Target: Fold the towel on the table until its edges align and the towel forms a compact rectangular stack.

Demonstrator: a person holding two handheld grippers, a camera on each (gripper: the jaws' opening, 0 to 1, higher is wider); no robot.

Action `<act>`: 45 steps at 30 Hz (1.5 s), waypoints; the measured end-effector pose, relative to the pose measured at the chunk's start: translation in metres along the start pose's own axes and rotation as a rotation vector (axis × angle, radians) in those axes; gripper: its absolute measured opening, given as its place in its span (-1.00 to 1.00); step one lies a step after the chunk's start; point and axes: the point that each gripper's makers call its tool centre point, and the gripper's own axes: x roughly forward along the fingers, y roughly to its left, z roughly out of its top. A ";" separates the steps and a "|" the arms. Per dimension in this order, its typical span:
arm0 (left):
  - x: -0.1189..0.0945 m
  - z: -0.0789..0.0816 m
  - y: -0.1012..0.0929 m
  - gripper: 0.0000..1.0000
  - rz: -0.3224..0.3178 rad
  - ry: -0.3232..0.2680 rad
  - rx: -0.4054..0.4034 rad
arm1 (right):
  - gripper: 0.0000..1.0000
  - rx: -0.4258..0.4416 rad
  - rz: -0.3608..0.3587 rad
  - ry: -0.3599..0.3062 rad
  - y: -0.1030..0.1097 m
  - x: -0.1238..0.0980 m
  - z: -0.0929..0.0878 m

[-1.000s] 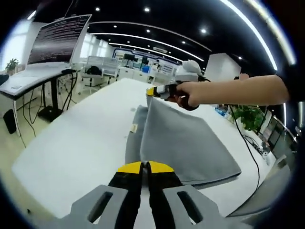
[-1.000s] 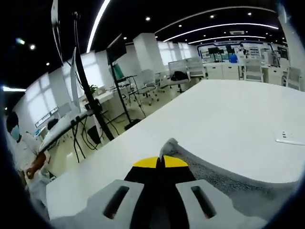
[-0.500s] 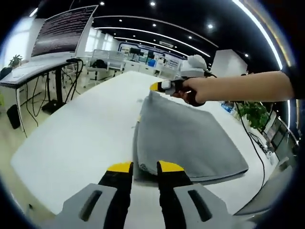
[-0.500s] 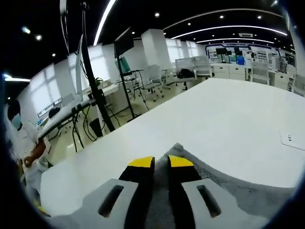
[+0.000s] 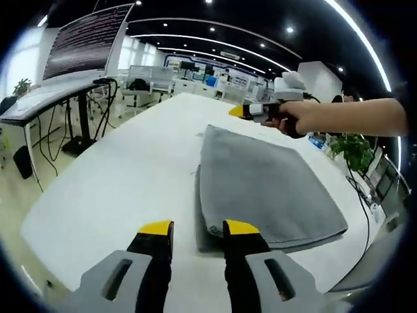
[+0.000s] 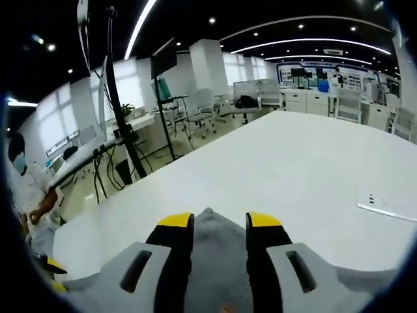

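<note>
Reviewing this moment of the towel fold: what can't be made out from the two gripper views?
- Left gripper view: the towel's near corner sits behind the left gripper, so edge alignment there is unclear.
- Left gripper view: the right gripper is small and far; its opening can't be judged here.
- Right gripper view: most of the towel is cut off by the bottom edge and the right gripper.
- Right gripper view: the small flat white item on the table is too small to identify.
</note>
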 end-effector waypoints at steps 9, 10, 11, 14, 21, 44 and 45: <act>0.004 -0.004 -0.001 -0.39 0.019 0.033 0.012 | -0.40 0.002 -0.079 0.013 -0.055 -0.054 -0.005; 0.005 -0.005 -0.002 -0.39 0.022 0.039 0.023 | -0.40 0.007 -0.093 0.013 -0.064 -0.063 -0.006; 0.004 -0.006 -0.001 -0.41 0.034 0.047 0.041 | -0.40 0.009 -0.102 0.012 -0.069 -0.069 -0.008; 0.006 -0.007 -0.009 -0.46 0.034 0.054 0.112 | -0.40 0.028 -0.137 0.017 -0.088 -0.092 -0.017; 0.009 -0.009 -0.014 -0.50 0.044 0.070 0.118 | -0.41 0.072 -0.208 0.043 -0.134 -0.129 -0.044; 0.018 -0.018 -0.015 -0.65 0.049 0.120 0.162 | -0.61 0.183 -0.327 0.130 -0.189 -0.170 -0.111; 0.019 -0.018 -0.014 -0.65 0.051 0.117 0.165 | -0.68 0.186 -0.313 0.143 -0.188 -0.169 -0.114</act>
